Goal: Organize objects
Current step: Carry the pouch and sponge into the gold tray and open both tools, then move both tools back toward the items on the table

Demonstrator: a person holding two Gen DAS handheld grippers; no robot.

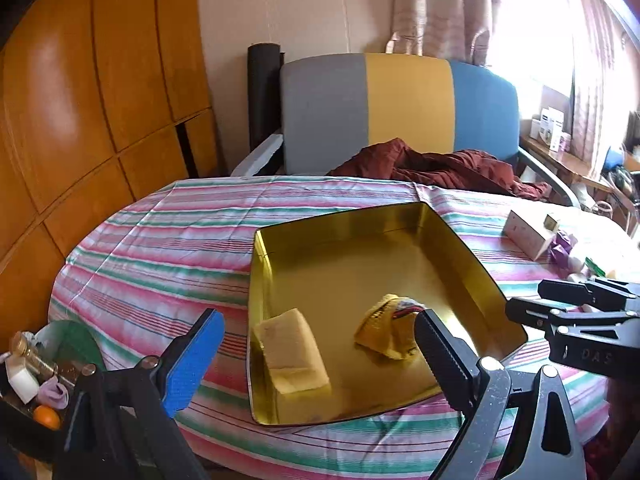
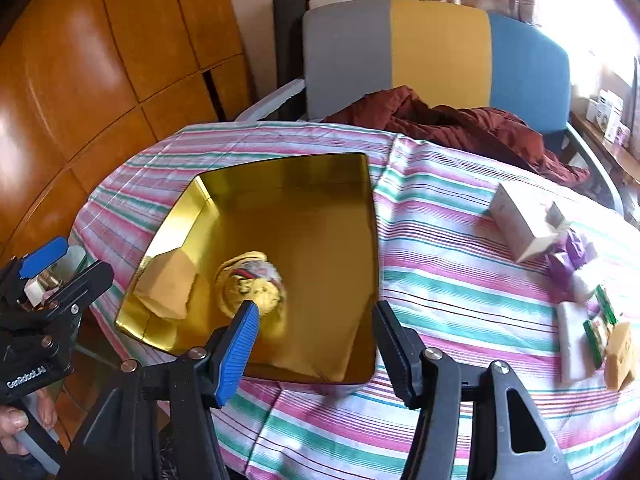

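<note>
A gold metal tin [image 1: 360,256] [image 2: 296,208] sits open on the striped tablecloth. Inside lie a pale yellow sponge block [image 1: 294,350] [image 2: 168,284] and a crumpled yellow packet [image 1: 386,330] [image 2: 256,284]. My left gripper [image 1: 316,354] is open and empty, low over the tin's near side. My right gripper [image 2: 316,344] is open and empty above the tin's near right corner; it also shows in the left wrist view [image 1: 576,312]. The left gripper shows at the left edge of the right wrist view [image 2: 44,264].
On the table's right lie a white carton [image 2: 520,220] [image 1: 528,234], purple wrappers [image 2: 568,252], a white packet [image 2: 572,340], a green packet [image 2: 600,328] and a yellow sponge [image 2: 618,354]. A dark red cloth [image 2: 460,124] lies on the chair [image 2: 440,52] behind. A bin of small items [image 1: 36,384] stands at left.
</note>
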